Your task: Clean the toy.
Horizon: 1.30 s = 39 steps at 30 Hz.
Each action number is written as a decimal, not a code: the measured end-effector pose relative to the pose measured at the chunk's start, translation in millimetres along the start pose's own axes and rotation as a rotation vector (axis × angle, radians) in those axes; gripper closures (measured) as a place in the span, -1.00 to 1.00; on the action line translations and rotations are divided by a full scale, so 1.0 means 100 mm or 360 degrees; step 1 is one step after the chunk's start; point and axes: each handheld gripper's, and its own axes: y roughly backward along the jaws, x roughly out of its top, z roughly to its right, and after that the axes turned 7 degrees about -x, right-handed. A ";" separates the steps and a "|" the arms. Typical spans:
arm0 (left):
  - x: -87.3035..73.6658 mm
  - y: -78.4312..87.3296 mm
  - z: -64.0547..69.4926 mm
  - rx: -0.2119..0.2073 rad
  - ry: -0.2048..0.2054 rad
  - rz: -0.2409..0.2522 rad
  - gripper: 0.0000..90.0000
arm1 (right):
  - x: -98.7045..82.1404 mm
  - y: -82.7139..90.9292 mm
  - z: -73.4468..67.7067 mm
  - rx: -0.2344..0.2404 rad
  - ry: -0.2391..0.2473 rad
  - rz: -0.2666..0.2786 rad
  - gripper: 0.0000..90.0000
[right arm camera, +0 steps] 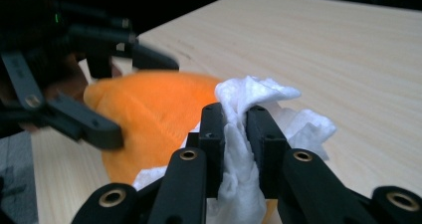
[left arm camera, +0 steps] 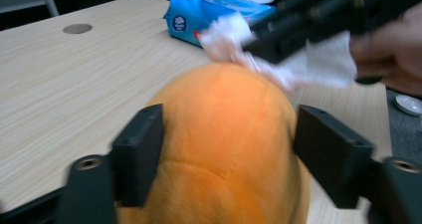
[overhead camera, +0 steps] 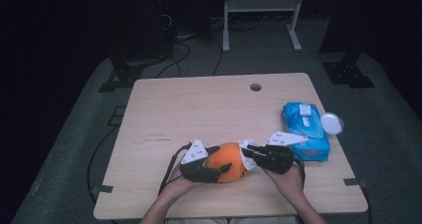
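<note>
High view: an orange plush toy (overhead camera: 226, 162) lies on the tabletop (overhead camera: 199, 109) near the front edge, between the person's two hands. Left tongs (overhead camera: 211, 168) straddle the toy from its left side, one jaw above it and one below. Left gripper view: the two black pads stand either side of the orange toy (left arm camera: 224, 134); the left pad lies against the plush, the right pad sits close at its edge, contact there not clear. No dent in the fabric, so the left tongs read as spread around the toy rather than squeezing it. Right tongs (overhead camera: 251, 153) come in from the toy's right, pressed together on a white wipe (overhead camera: 246, 154). Right gripper view: the crumpled wipe (right arm camera: 239, 149) is pinched between the two narrow jaws of the right tongs (right arm camera: 234, 129), bunching out above and below them, and it lies against the orange toy (right arm camera: 149, 114), with the left tongs (right arm camera: 129, 94) farther off around the toy. Left gripper view: the wipe (left arm camera: 229, 40) touches the top of the toy. A blue pack of wipes (overhead camera: 304, 129) lies on the right part of the tabletop, just behind the right hand (overhead camera: 288, 176), with a white round lid (overhead camera: 332, 123) just beside it at the tabletop edge. A round hole (overhead camera: 256, 87) is in the far part of the tabletop.
</note>
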 end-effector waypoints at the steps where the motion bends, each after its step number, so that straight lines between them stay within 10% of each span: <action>1: 0.01 0.00 -0.02 0.0086 0.0031 -0.0018 -0.76 | -0.01 -0.01 0.01 0.0016 -0.0009 -0.0011 0.73; 6: -0.06 -0.06 0.02 0.0014 0.0004 -0.0064 -0.45 | -0.01 0.01 0.00 0.0013 -0.0021 -0.0022 0.72; 14: 0.06 -0.15 0.09 0.0127 -0.0371 0.0123 0.03 | 0.02 0.04 0.13 0.0028 -0.0169 0.0087 0.72; 17: 0.01 -0.18 0.02 0.0006 -0.0220 0.0072 -0.26 | -0.05 -0.01 0.14 -0.0001 -0.0160 0.0029 0.73; 20: 0.10 -0.03 -0.06 0.0022 -0.0060 0.0144 -0.52 | -0.09 -0.05 0.07 0.0026 -0.0117 0.0006 0.73; 23: 0.07 0.02 -0.15 0.0057 0.0053 0.0053 -0.50 | -0.07 -0.06 -0.11 0.0114 -0.0021 -0.0017 0.73; 25: -0.05 0.01 -0.18 -0.0037 0.0128 -0.0002 -0.44 | -0.06 -0.06 -0.17 0.0135 0.0025 -0.0038 0.73; 32: -0.06 0.03 -0.14 -0.0097 0.0067 -0.0047 -0.39 | -0.15 -0.06 0.11 0.0023 -0.0156 -0.0045 0.73; 39: -0.06 0.10 -0.10 -0.0181 0.0056 -0.0214 -0.61 | -0.14 -0.13 0.06 0.0041 -0.0121 -0.0064 0.73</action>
